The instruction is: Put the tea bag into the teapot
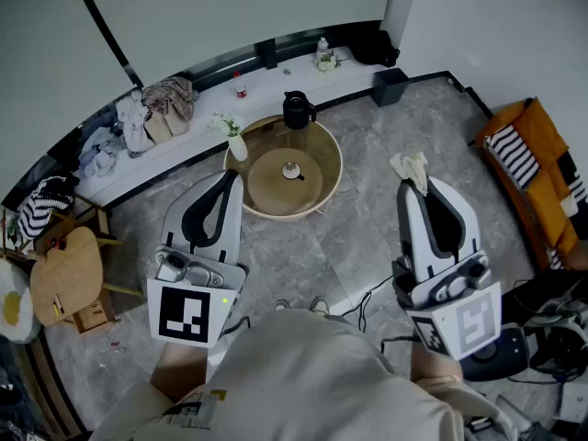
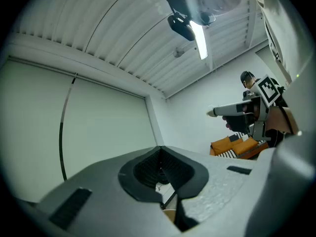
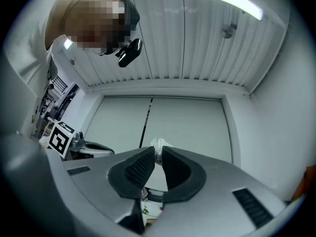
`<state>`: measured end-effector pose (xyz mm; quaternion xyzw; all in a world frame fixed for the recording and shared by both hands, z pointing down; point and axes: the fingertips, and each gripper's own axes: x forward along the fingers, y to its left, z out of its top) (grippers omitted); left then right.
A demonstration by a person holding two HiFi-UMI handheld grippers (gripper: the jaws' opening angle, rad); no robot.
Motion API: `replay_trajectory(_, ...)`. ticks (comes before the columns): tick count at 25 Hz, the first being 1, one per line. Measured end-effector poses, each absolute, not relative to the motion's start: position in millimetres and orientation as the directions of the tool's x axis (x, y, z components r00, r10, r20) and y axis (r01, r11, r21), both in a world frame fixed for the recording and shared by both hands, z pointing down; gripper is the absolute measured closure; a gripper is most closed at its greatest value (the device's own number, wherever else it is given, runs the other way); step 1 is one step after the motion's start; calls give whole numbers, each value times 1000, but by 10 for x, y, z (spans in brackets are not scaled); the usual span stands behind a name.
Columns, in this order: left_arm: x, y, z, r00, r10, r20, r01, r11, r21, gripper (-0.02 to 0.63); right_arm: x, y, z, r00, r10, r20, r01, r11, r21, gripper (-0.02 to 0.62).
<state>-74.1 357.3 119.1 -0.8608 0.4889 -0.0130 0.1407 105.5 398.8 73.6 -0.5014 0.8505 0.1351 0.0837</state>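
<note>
The teapot (image 1: 296, 111) stands at the round table's (image 1: 329, 159) far edge, a vase (image 1: 237, 146) at its left edge.

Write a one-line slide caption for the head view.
The right gripper pinches the tea bag, left gripper shut and empty, both short of the round table with the black teapot.

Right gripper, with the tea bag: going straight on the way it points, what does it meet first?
The right gripper, shut on the tea bag, aims upward; its view shows only the far pale wall ahead. The round table seems to lie below that line; depth is unclear.
</note>
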Motion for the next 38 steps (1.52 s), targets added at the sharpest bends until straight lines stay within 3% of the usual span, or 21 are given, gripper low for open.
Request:
replay_trajectory(8,-634,3668,1330,511,-853,-105,-842,-472,-262,598,1271,4000,972,-446,-862,-241,-895,430,117,549)
replay_trajectory(38,68,3238,1724,413,-910,-26,-872,-387,-300,598,2015,3450,1497,-524,-833,-177,-851,523,58,549)
